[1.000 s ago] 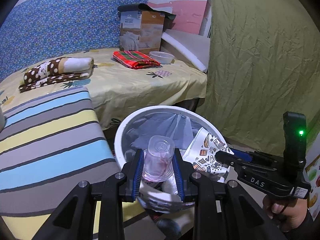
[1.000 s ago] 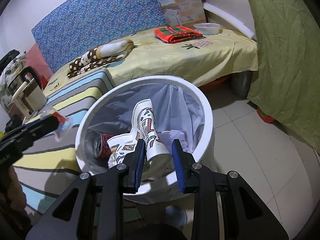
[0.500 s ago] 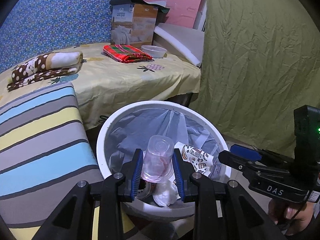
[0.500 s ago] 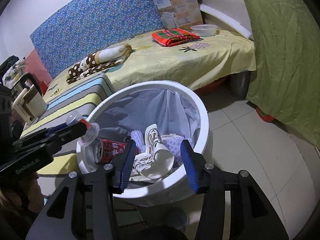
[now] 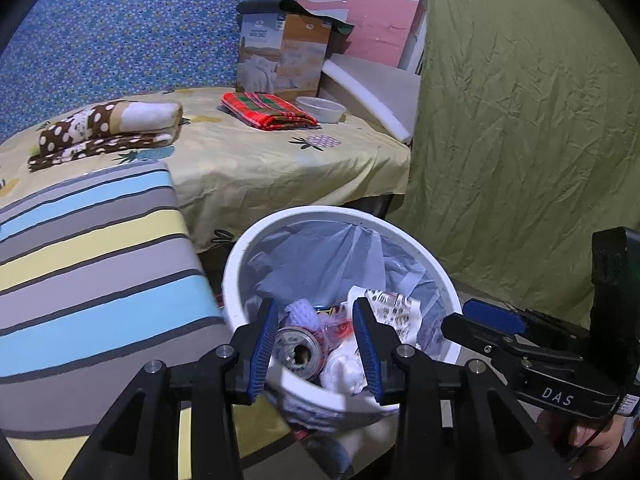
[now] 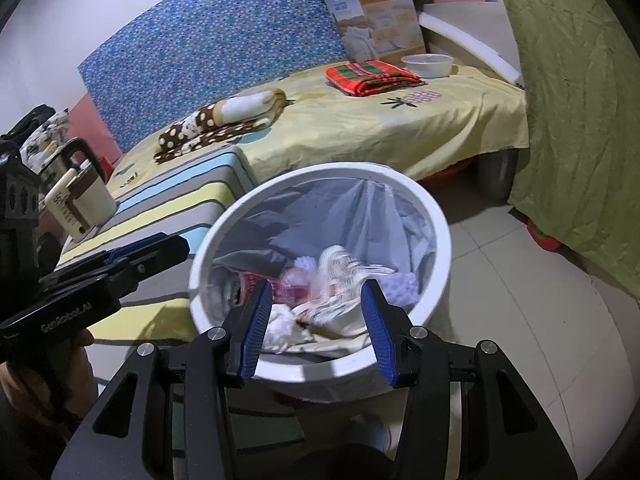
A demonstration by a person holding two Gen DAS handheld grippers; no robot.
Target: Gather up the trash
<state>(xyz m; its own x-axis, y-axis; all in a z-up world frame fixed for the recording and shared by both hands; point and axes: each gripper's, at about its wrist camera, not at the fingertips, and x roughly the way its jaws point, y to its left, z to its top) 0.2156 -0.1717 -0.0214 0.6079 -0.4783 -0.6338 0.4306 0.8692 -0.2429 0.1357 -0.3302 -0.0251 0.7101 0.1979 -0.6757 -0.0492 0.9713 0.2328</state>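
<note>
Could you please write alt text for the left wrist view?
The left claw, jaws opening with nothing gripped, hangs over a round white plastic bin with a grey liner, holding a drink can, printed paper cup and crumpled tissue. The right claw enters from the right; behind lies a yellow-sheeted bed.

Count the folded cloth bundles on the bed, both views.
2. The brown polka-dot blanket lies on the yellow sheet near the striped cushion; the red plaid cloth lies further back, beside the white bowl and in front of the cardboard box. More may lie out of frame.
</note>
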